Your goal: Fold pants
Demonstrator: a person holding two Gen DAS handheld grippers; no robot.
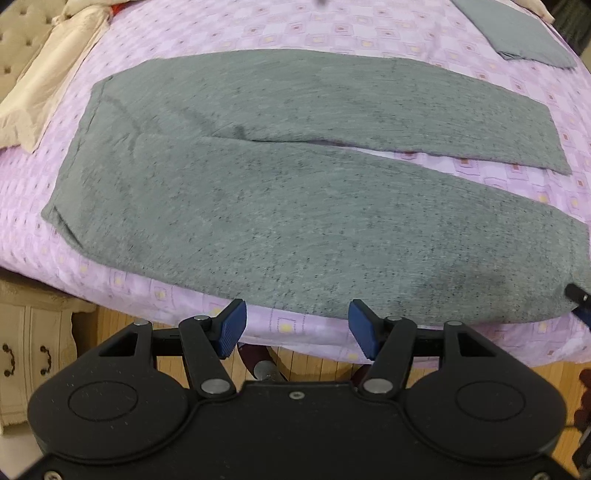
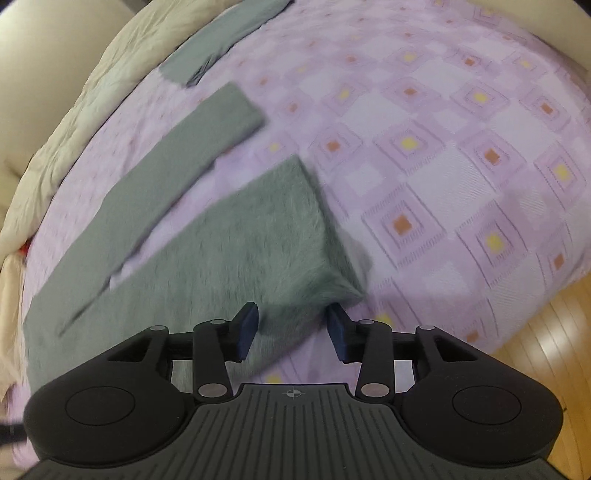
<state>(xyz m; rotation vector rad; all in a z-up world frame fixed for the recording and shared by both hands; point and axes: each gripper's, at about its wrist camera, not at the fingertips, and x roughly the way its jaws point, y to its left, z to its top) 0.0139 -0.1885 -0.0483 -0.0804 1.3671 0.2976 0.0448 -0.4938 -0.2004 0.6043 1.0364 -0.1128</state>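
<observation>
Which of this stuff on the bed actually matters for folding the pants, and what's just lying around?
For the job:
grey pants
left gripper
right gripper

Just lying about:
folded grey cloth
cream quilt
purple bedspread
bedside cabinet

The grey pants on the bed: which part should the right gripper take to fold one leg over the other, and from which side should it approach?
Probably the hem corner of the near leg of the grey pants. It lies flat at the bed's edge, just ahead of the open right gripper. Come from the near side, low, so one finger slides under the cloth.
</observation>
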